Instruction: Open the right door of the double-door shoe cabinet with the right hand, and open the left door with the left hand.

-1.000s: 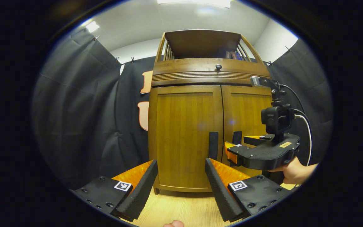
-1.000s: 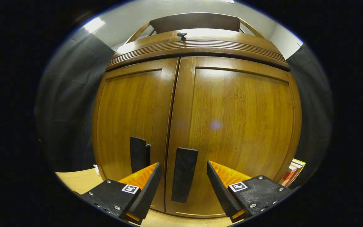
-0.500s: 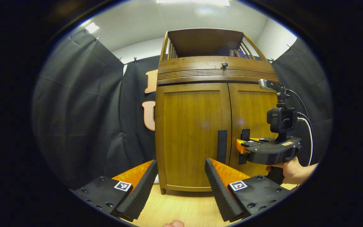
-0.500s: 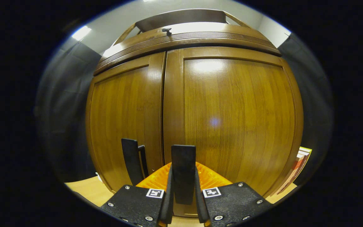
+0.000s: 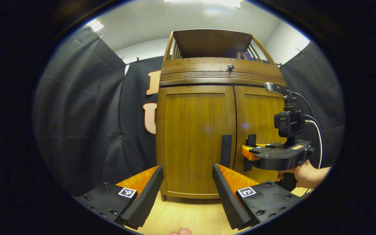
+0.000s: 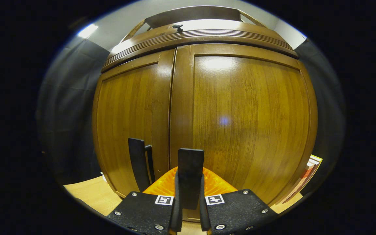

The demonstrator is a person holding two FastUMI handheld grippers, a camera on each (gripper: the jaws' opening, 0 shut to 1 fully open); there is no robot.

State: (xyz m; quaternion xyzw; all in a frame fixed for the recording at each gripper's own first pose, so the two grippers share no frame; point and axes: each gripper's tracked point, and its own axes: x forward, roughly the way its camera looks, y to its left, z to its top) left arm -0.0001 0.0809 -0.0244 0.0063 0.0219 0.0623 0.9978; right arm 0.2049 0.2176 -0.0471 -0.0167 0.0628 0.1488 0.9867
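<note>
We see the shoe cabinet (image 5: 220,130) standing at the middle of the left gripper view, on the pale wooden floor (image 5: 188,218), with both doors looking flush and closed. In the right gripper view the right door (image 6: 246,124) takes up most of the frame, with the left door (image 6: 129,120) beside it at centre left. The right gripper (image 6: 188,209) sits at the bottom centre there, its fingers drawn in against both sides of the right door's handle (image 6: 190,173); from the left gripper view we see it level at centre right, held by a hand (image 5: 300,174). The left gripper (image 5: 188,195) waits back from the cabinet at the bottom of its own view, fingers spread wide and holding nothing, the left door's handle (image 5: 226,150) above and ahead of them. We judge the grasp on the right door made and the pull not yet begun. Next we would draw that handle outward along the door's arc, then bring the left gripper forward to its handle.
</note>
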